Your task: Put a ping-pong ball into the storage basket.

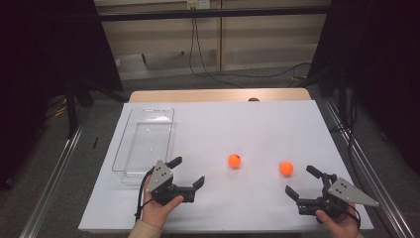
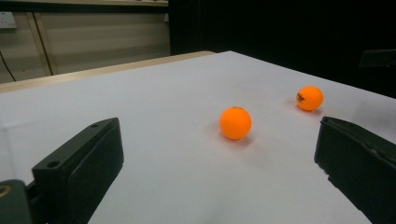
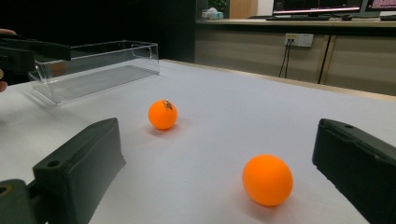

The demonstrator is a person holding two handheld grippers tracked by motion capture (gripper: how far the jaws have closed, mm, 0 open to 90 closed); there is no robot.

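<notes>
We are holding the left gripper (image 1: pixel 187 172) low at the near edge of the white table (image 1: pixel 257 124), jaws spread wide and gripping nothing. The right gripper (image 1: pixel 300 182) is sitting opposite, jaws equally wide and empty. Two orange balls are lying between them: the left ball (image 1: pixel 234 160), with a dark mark, and the right ball (image 1: pixel 286 168), just ahead of the right gripper. Nothing is standing between either gripper and the balls. A clear plastic tray (image 1: pixel 168 130) is resting empty just beyond the left gripper. The right gripper view is showing the tray's (image 3: pixel 144 58) upright walls and the mark on the farther ball (image 3: pixel 163 114); the left gripper view is showing both balls (image 2: pixel 235 122) (image 2: pixel 309 98) on bare white.
</notes>
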